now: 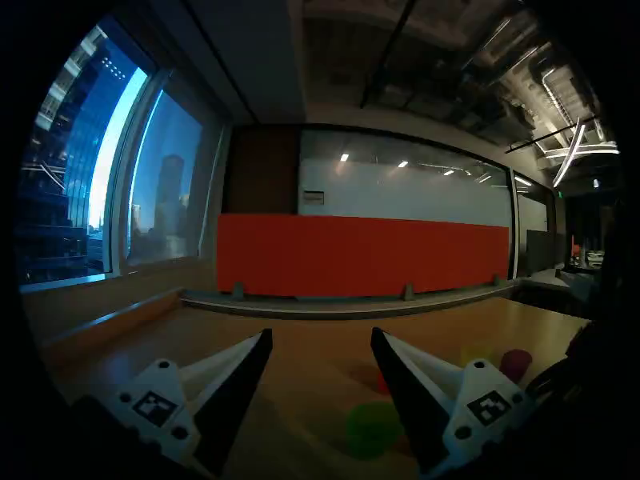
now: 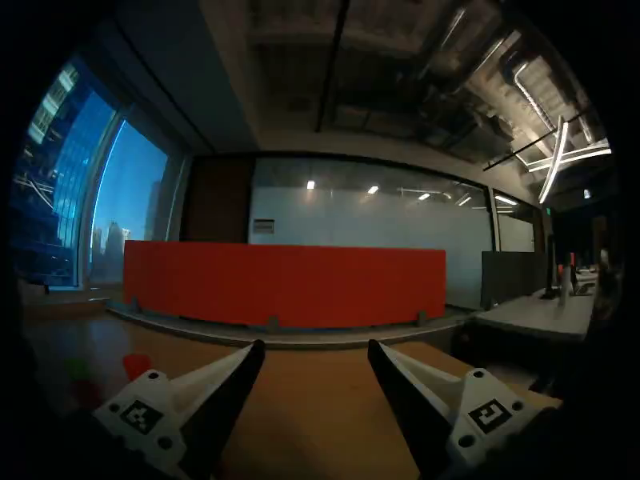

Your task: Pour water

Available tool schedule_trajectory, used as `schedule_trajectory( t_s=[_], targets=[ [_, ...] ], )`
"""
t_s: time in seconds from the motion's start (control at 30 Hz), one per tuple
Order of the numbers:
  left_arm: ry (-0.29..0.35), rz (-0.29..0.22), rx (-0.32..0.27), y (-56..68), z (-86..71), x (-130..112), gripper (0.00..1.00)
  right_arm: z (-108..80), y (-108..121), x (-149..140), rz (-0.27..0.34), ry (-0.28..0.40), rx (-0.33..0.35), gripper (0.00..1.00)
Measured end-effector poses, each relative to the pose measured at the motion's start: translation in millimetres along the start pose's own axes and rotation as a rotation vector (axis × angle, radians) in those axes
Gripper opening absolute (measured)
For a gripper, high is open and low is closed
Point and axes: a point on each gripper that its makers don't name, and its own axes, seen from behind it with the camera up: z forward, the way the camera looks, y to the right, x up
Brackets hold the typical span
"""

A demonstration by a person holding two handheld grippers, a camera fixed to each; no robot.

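On the wooden table (image 1: 496,316), low between the fingers of our left gripper (image 1: 321,333), we are seeing a blurred green cup (image 1: 370,428), with a magenta cup (image 1: 516,364) farther right; whether they stand upright, we cannot tell. Both grippers are gaping wide, holding nothing. Our right gripper (image 2: 316,345) is finding a red cup (image 2: 136,365) far to its left, so we are judging the left nearer.
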Motion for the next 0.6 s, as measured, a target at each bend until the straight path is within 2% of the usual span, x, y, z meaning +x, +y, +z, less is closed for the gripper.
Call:
schedule_trajectory(
  t_s=[0.3,0.5,0.6],
  targets=[
    [0.011,0.030,0.052,-10.9,0.6,1.2,0.91,-4.6,1.3,-6.1,-0.017,-0.023,-0.011,1.00],
    [0.017,0.092,0.092,-16.0,-0.3,-2.1,0.91,-6.0,5.0,-5.3,-0.016,-0.028,-0.027,1.00],
    [0.021,0.102,0.102,-16.2,0.5,-6.4,0.91,-6.9,7.2,-4.3,-0.013,-0.033,-0.034,1.00]
  ],
)
